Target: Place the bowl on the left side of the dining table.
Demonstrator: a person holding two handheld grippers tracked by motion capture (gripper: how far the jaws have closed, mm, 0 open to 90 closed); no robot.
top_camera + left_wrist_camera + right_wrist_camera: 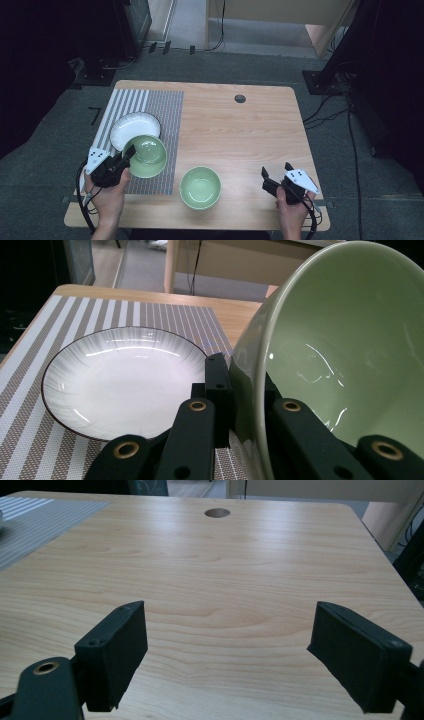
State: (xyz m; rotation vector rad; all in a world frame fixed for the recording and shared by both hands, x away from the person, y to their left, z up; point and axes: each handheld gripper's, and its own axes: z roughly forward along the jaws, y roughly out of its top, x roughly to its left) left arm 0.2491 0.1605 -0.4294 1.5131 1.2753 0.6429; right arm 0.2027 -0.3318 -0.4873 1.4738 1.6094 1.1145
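My left gripper [129,152] is shut on the near-left rim of a pale green bowl [146,156], which overlaps the near edge of a white plate [134,128] on the striped placemat [165,107]. In the left gripper view one jaw is outside the wall and one inside, and the green bowl [350,360] is tilted beside the white plate [120,377]. A second green bowl [200,187] stands upright on bare wood near the front edge. To its right my right gripper [276,169] is open over the table, with nothing between the jaws of the right gripper [227,650].
The wooden table [240,130] has a round cable hole [240,98] at the back, also the cable hole [217,513] in the right gripper view. The placemat [45,520] covers the left side. Dark equipment and cables lie on the floor around the table.
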